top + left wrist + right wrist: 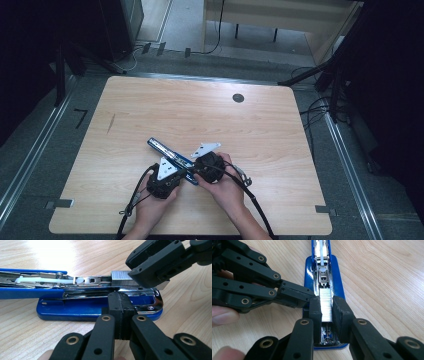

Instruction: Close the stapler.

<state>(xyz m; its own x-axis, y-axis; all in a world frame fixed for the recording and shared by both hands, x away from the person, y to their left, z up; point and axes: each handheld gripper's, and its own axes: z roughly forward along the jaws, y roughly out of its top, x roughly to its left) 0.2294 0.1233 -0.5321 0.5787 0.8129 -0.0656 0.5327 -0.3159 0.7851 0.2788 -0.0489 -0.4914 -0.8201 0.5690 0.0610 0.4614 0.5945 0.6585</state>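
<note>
A blue stapler (161, 148) lies opened out flat on the wooden table (260, 130), its metal magazine facing up. My right gripper (326, 308) is shut on a silver strip of staples (326, 305), which sits in the magazine channel near the stapler's front end (329, 343). My left gripper (121, 315) is shut with nothing between its jaws. Its tips rest against the side of the stapler's blue base (75, 310). In the left gripper view the right gripper (140, 275) reaches in from the upper right over the staples (121, 278). A hand holds each gripper near the table's front edge.
A round cable hole (238, 98) sits in the table's far right part. Cables trail from both grippers over the near edge. Beyond the table are a grey floor with cables, dark stands at both sides and a light wooden desk (280, 15).
</note>
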